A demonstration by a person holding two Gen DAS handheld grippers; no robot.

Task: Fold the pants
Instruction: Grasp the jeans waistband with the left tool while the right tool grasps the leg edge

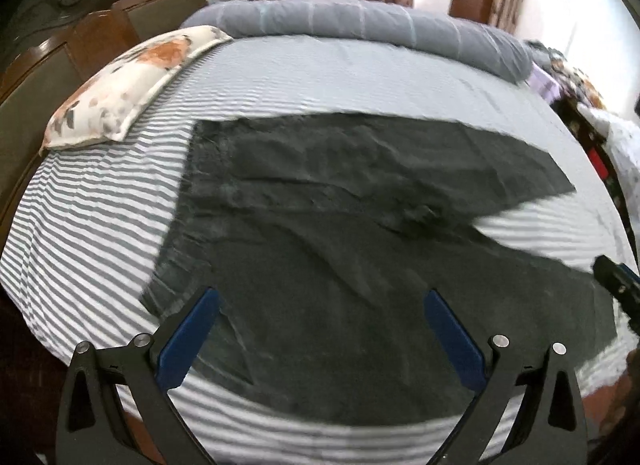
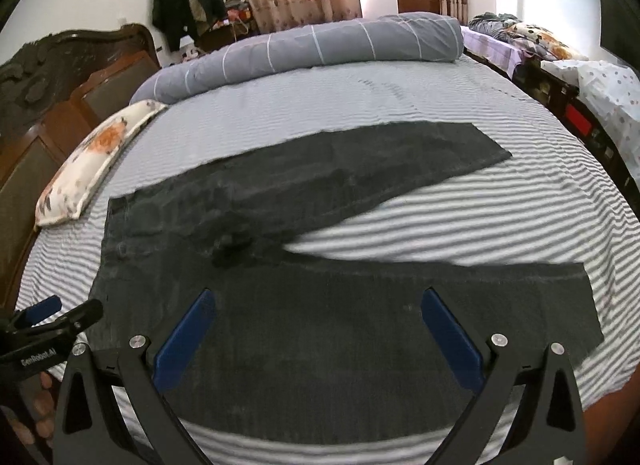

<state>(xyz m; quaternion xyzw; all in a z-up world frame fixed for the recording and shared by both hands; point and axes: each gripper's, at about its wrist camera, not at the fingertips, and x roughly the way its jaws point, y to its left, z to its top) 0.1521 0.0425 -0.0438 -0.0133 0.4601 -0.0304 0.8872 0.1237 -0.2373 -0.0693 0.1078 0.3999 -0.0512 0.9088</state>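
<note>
Two grippers, left [image 1: 320,307] and right [image 2: 318,307], fingers spread wide, empty, above pants [image 2: 280,265]. Pants: flat on striped bed [image 2: 500,217], legs splayed apart. Advice: pinch near leg's edge at waist and hem, fold onto far leg.

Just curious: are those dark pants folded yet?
Not yet. The pants lie spread flat on the striped bed, both legs splayed apart.

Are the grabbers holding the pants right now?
No. The left gripper and right gripper both have open jaws above the pants, holding nothing.
</note>
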